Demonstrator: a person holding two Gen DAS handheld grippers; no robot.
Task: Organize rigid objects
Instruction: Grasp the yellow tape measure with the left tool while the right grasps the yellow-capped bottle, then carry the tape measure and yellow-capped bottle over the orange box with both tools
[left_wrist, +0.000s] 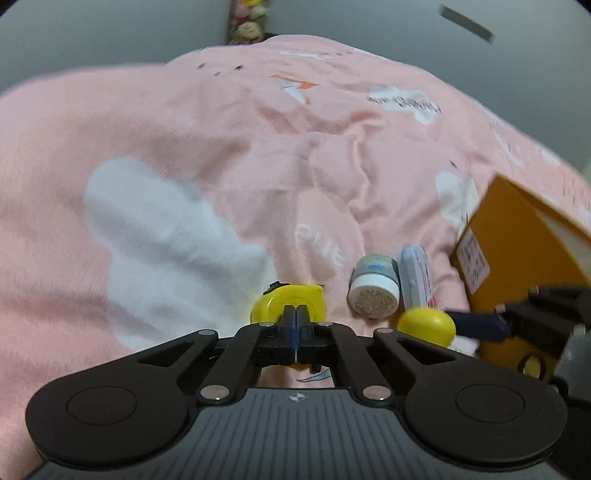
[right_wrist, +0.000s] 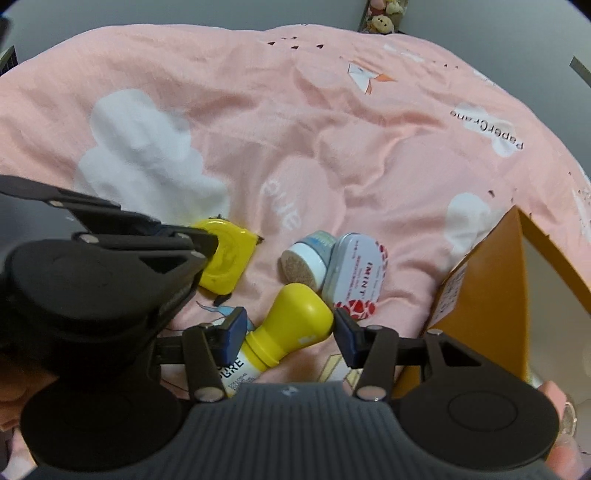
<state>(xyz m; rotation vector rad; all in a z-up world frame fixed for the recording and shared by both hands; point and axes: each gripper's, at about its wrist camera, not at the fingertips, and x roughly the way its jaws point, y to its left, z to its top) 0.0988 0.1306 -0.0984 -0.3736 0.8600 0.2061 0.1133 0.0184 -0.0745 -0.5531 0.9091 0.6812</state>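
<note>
Bottle (right_wrist: 286, 325) lying at six o'clock, yellow cap between right gripper (right_wrist: 288, 326) pads, spread wide, not yet pinching. Centring before squeezing, avoiding tin (right_wrist: 356, 278) at one o'clock. Left gripper (left_wrist: 295, 321) clenched, hovering at tape measure (left_wrist: 290, 301).

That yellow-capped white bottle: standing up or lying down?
Lying down: the yellow-capped white bottle rests on its side on the pink blanket, between the open right gripper.

Orange box (right_wrist: 476, 291) cut off rightward

Both wrist views look closely down on one pink blanket (left_wrist: 207, 122).
</note>
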